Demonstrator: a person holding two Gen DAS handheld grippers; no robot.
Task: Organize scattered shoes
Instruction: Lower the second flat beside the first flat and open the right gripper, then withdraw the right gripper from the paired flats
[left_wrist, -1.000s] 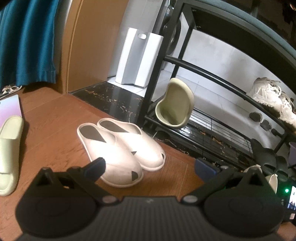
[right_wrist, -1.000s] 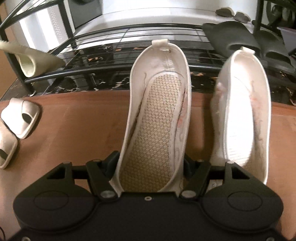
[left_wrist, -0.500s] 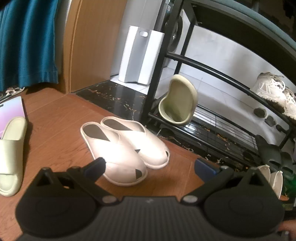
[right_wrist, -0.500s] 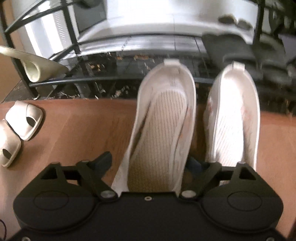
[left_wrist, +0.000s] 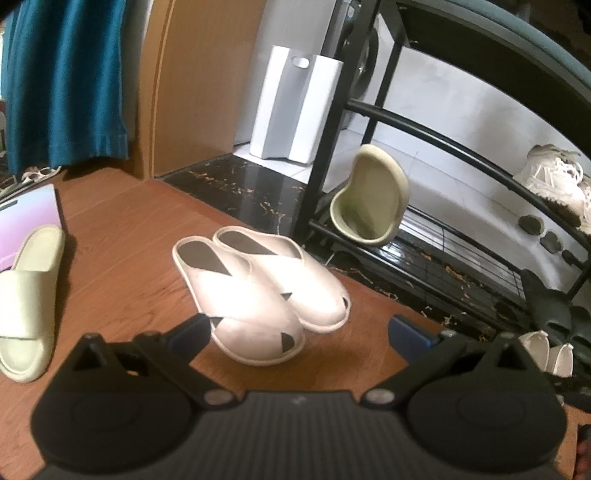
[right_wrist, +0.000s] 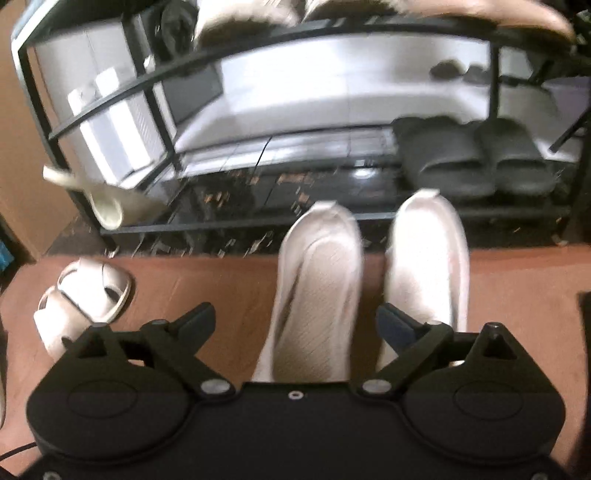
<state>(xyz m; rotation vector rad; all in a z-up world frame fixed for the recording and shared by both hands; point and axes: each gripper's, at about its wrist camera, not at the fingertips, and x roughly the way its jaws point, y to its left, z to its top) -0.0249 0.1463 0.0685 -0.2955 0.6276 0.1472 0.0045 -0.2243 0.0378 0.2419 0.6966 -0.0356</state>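
Note:
In the right wrist view two white slip-on shoes (right_wrist: 317, 280) (right_wrist: 428, 258) lie side by side on the brown floor, heels toward the black shoe rack (right_wrist: 258, 218). My right gripper (right_wrist: 295, 321) is open, above the left shoe, touching nothing. In the left wrist view a pair of pale pink cross-strap slippers (left_wrist: 258, 288) lies in front of my open, empty left gripper (left_wrist: 299, 332). A pale green slide (left_wrist: 26, 299) lies at left. Its mate (left_wrist: 369, 199) stands tilted on the rack's bottom shelf.
Black slides (right_wrist: 472, 155) sit on the rack's bottom shelf, white sneakers (left_wrist: 554, 177) on the shelf above. A white bin (left_wrist: 291, 110) stands behind the rack. A teal curtain (left_wrist: 62, 81) hangs at far left beside a wooden panel (left_wrist: 192, 85).
My right gripper has opened, let go of the left white shoe and pulled back and up. The left gripper drifted slightly, still open.

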